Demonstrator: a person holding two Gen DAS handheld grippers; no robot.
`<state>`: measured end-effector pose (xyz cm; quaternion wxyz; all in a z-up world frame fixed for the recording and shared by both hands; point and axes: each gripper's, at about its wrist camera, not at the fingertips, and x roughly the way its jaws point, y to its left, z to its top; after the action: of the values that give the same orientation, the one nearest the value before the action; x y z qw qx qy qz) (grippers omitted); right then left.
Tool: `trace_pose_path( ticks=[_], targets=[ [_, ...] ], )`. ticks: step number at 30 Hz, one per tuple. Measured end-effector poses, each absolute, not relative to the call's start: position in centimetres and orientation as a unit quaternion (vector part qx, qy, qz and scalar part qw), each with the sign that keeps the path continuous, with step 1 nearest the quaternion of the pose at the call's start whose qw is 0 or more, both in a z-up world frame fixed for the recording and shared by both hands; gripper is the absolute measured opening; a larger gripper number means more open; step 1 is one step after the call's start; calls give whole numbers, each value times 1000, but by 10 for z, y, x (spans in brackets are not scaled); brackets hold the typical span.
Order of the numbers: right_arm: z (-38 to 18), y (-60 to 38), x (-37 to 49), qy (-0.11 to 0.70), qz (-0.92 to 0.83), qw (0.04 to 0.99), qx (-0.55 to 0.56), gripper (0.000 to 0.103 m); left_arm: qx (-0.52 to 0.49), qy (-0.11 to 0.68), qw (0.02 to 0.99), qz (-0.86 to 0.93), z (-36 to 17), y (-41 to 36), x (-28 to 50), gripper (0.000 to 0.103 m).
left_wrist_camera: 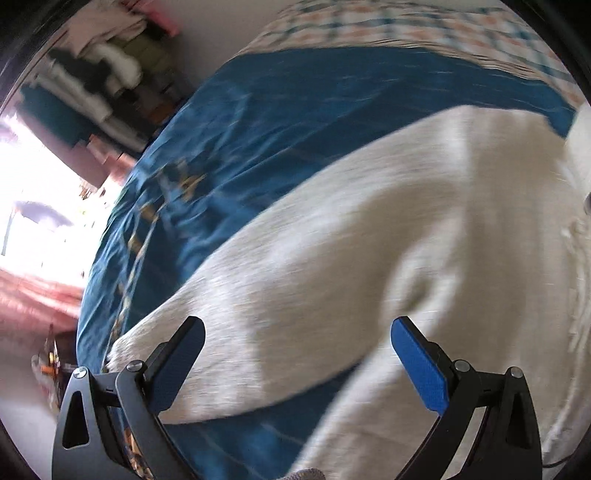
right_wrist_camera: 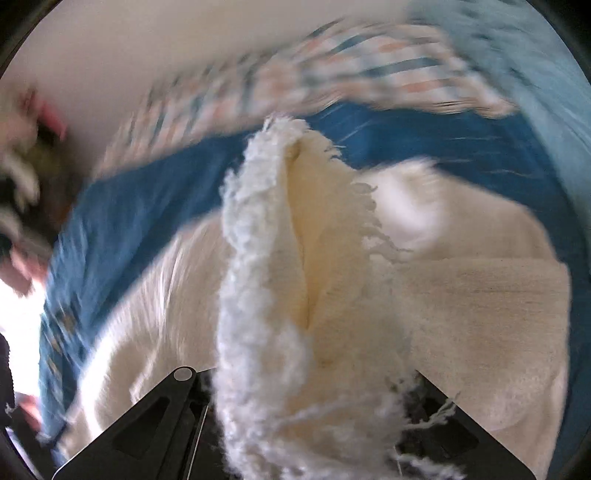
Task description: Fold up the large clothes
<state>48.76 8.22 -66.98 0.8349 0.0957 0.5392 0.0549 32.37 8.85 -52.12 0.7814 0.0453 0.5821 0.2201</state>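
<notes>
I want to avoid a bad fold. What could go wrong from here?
1. The right hand-held gripper grips only the fringed edge of the cream cloth; it may slip out.
2. The left hand-held gripper is open, so the cloth's other side lies loose on the blue bedspread and may bunch.

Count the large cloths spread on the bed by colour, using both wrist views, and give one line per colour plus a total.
Cream, the fringed cloth pinched by the right gripper: 1
Blue, the bedspread under it: 1
Checked, the blanket at the far edge: 1
Total: 3
The pile of clothes beside the bed is too blurred to count.
</notes>
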Motion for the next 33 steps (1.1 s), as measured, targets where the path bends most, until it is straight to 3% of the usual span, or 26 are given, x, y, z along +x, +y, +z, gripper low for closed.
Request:
trace_pose_path(
  ticks=[4, 7, 8, 11, 15, 22, 24, 26, 29, 30, 31, 33],
  targets=[
    [-717, 139, 487, 608, 67, 791, 18, 21, 33, 588, 771, 244, -522, 123, 309, 103],
    [-709, 145, 473, 615, 103, 781, 34, 66, 17, 587, 769, 253, -513, 135, 296, 103],
    [-698, 139, 463, 616, 112, 778, 54, 69, 8, 587, 768, 256, -509, 140, 291, 103],
    [-676, 110, 449, 613, 101, 780, 74, 69, -20, 593, 759, 266, -501, 152, 271, 103],
    [-665, 72, 428, 620, 11, 784, 21, 69, -72, 610, 731, 299, -500, 182, 237, 103],
    [-674, 37, 423, 640, -43, 767, 0, 70, -240, 636, 654, 331, -550, 232, 166, 102],
    [-679, 37, 419, 644, -41, 764, 7, 72, -319, 624, 638, 320, -567, 244, 156, 102],
    [-680, 39, 413, 647, -35, 761, 22, 83, -402, 596, 621, 313, -584, 259, 152, 102],
    [-684, 42, 408, 654, -22, 755, 44, 83, -481, 537, 613, 324, -598, 284, 153, 99],
    [-685, 43, 404, 657, -18, 752, 54, 83, -494, 521, 613, 332, -600, 293, 154, 96],
    [-687, 43, 400, 659, -15, 750, 61, 83, -496, 503, 616, 348, -601, 303, 158, 87],
    [-689, 47, 393, 663, -14, 746, 61, 83, -500, 472, 623, 374, -600, 323, 169, 62]
  ],
)
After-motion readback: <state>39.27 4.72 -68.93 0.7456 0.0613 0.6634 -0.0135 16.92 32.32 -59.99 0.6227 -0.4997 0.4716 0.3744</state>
